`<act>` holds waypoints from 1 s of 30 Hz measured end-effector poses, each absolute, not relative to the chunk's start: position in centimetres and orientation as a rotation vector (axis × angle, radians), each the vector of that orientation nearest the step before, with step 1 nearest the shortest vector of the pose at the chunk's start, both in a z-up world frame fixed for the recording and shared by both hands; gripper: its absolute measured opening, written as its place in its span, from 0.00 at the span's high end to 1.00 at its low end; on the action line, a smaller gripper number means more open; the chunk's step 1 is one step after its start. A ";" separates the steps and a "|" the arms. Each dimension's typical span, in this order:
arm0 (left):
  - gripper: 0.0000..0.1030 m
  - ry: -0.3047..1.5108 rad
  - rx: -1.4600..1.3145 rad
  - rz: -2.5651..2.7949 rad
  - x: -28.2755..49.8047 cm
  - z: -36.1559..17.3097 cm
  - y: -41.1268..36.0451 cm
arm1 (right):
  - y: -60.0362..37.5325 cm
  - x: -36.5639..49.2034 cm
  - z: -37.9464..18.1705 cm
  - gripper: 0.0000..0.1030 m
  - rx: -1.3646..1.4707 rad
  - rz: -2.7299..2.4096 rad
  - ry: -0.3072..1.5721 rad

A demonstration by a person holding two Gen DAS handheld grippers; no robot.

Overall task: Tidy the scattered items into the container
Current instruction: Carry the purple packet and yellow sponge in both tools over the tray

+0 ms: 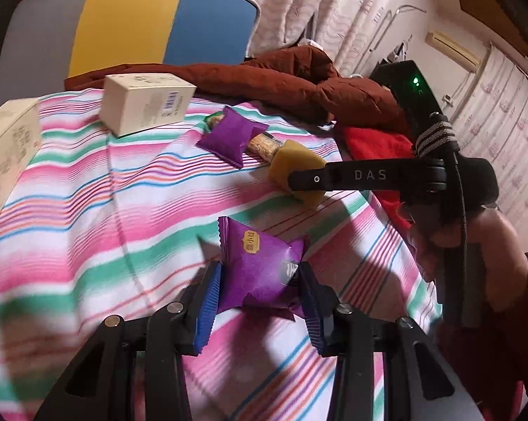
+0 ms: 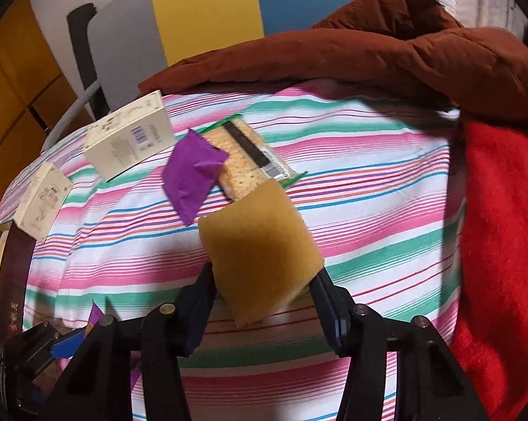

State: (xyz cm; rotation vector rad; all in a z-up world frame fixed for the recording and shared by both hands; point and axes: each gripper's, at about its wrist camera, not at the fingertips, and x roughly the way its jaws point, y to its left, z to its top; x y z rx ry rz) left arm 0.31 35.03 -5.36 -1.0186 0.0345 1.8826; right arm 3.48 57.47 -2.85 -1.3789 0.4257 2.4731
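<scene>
The left gripper [image 1: 260, 294] has its blue pads on both sides of a purple snack packet [image 1: 258, 266], low in the middle of the left wrist picture, and holds it just above the striped sheet [image 1: 123, 189]. The packet looks light, puffy and crinkly, so I think it could slip (a gentle squeeze across its fat middle is best).

The right gripper [image 2: 264, 287] is squeezed onto a yellow sponge [image 2: 260, 245] in the middle of the right wrist picture. The sponge looks soft, squashy and very light, so it should be easy to carry by its lower end.

Still lying on the sheet are a second purple packet [image 2: 193, 172] and a cracker pack [image 2: 250, 154], touching each other, upper middle. The crackers may break. I cannot see the container.
</scene>
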 end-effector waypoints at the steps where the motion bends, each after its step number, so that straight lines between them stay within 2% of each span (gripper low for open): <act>1: 0.59 0.039 -1.023 1.893 0.6 -5.2 34.7 | 57.2 3.5 -2.8 0.48 -1.383 2.477 0.417; 9: 0.59 -0.054 -1.069 1.920 1.3 -3.8 29.7 | 56.7 3.8 -1.7 0.48 -1.313 2.505 0.393; 18: 0.59 -0.112 -0.962 2.007 2.5 0.5 22.5 | 55.7 4.3 0.8 0.48 -1.137 2.589 0.345; 25: 0.58 -0.220 -0.954 2.087 2.4 1.7 16.0 | 51.3 3.1 0.6 0.48 -1.270 2.610 0.392; 30: 0.58 -0.286 -0.939 2.147 2.3 2.3 11.9 | 45.2 2.7 1.9 0.48 -1.311 2.716 0.346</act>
